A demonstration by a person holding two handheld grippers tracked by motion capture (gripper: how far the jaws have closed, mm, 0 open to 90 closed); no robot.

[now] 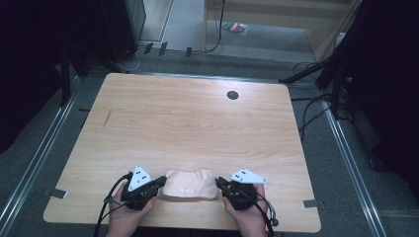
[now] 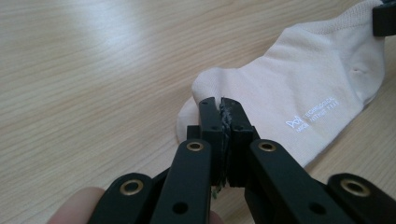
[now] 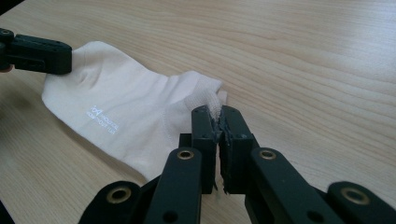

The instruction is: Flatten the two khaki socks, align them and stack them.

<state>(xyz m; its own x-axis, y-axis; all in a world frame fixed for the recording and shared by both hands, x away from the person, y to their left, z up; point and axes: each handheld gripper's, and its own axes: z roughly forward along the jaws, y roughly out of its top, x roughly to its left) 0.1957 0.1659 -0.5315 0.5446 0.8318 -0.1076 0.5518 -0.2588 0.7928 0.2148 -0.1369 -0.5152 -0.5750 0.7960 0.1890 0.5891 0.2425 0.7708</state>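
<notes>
A cream ankle sock [image 1: 190, 183] with small white lettering lies flat near the front edge of the wooden table [image 1: 197, 123], stretched between my two grippers. My left gripper [image 1: 163, 181] is shut on the sock's left end; in the left gripper view its tips [image 2: 219, 102] pinch a raised fold of the sock [image 2: 303, 79]. My right gripper [image 1: 218, 182] is shut on the other end, where ribbed fabric of the sock [image 3: 135, 107] sticks up between its tips [image 3: 218, 112]. Each gripper view also has the opposite gripper at the sock's far end.
A dark round cable hole [image 1: 232, 95] sits near the table's far edge. Grey floor with metal rails [image 1: 39, 158] runs along both sides, and cables [image 1: 306, 113] lie at the right. A hand holds each gripper at the front edge.
</notes>
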